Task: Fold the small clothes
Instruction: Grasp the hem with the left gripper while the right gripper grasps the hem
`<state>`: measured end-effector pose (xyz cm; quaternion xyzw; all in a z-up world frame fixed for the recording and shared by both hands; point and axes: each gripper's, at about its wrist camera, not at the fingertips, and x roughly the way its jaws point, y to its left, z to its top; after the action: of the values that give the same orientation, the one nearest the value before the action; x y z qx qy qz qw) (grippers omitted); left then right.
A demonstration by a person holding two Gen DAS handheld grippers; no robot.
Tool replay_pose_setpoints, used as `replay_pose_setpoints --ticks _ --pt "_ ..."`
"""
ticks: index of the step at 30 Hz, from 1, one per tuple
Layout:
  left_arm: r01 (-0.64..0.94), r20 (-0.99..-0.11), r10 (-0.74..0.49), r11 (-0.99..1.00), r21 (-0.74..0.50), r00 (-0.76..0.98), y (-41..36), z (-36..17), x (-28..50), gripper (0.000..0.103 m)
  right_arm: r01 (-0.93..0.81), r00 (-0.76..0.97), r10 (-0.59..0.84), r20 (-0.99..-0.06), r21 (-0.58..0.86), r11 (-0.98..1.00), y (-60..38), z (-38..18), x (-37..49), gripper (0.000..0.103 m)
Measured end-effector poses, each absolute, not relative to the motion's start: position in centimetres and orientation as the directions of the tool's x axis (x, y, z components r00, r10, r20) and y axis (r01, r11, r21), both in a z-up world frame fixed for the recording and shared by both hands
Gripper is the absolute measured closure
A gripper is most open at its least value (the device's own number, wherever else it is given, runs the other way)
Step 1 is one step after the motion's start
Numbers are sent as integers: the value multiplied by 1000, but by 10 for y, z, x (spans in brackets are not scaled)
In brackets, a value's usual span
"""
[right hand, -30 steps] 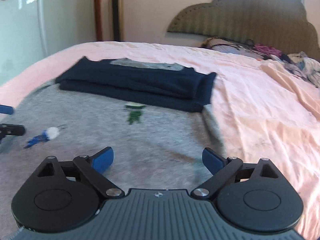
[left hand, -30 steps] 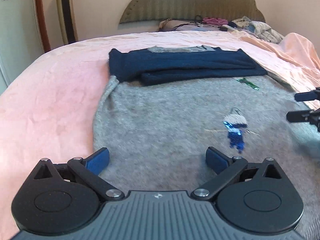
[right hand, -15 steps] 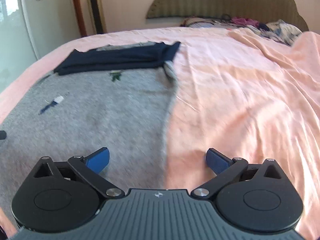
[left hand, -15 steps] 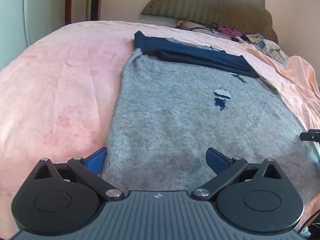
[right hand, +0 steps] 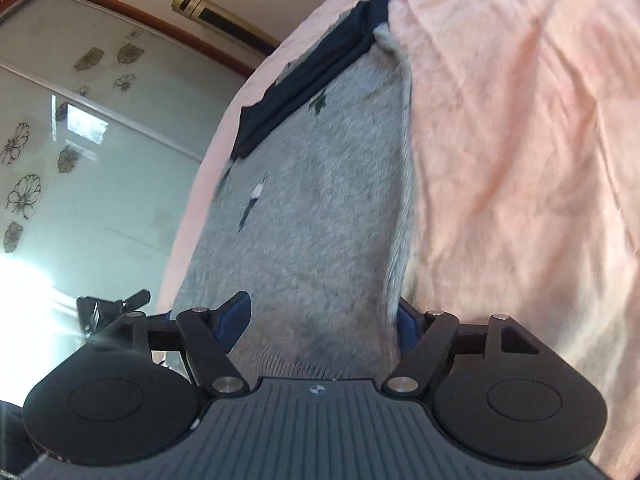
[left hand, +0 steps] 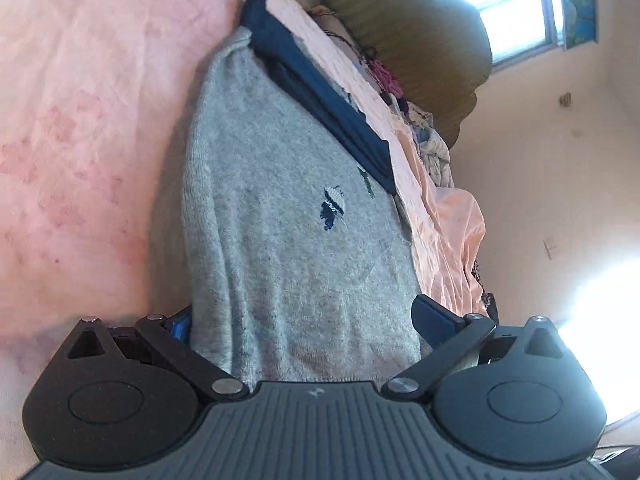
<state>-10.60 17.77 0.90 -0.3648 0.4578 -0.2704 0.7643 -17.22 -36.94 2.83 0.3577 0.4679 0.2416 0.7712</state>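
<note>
The grey sweater (left hand: 288,216) lies flat on the pink bed (left hand: 80,128), its dark blue folded part (left hand: 320,92) at the far end. The garment's long axis runs straight away from both cameras, from the ribbed hem at the jaws toward that blue band.

The left gripper (left hand: 304,320) is rolled on its side and straddles the hem at the sweater's left corner. Its jaws stand apart: one blue pad sits at the garment's outer edge, low against the bed, and the other stands off the cloth on the inner side. No pad presses on the fabric, so the jaws are released.

The right gripper (right hand: 320,320) straddles the opposite hem corner. Its jaws are closing with the hem between them; the pads flank the cloth, but a firm pinch is not yet evident.

Judgement: each hand is nearest its own hem corner, and the two are well apart across the width. The coming fold turns on carrying the hem along the long axis toward the blue band, with both corners lifted evenly.
</note>
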Motion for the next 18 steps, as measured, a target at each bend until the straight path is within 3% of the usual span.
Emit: replay_pose_setpoints --ticks 2,4,5,6,7,8,15,18 --pt "56 -490 -755 566 -822 436 180 4 -104 1 -51 424 725 -542 786 616 -364 29 -171 28" --pt "57 -522 -733 602 -797 436 176 6 -103 20 -48 414 733 -540 791 610 -360 29 -167 28" --pt "53 -566 -705 644 -763 428 173 7 -102 57 -52 412 730 -545 786 616 -358 30 -168 32" --pt "39 -621 -669 692 -721 408 169 5 -99 88 -51 408 718 -564 772 634 -356 31 -166 52" --pt "27 -665 -637 730 -683 389 165 3 -97 97 -44 393 698 -599 746 664 -354 29 -163 71" --pt "31 -665 -638 730 -683 389 166 3 -96 97 -35 376 677 -633 720 693 -353 26 -161 91" --pt "119 -755 -514 849 -514 406 167 20 -109 99 -62 412 629 -659 668 741 -367 43 -172 95" --pt "103 -719 -557 814 -572 416 173 15 -112 98 -1 402 658 -637 718 696 -377 24 -173 95"
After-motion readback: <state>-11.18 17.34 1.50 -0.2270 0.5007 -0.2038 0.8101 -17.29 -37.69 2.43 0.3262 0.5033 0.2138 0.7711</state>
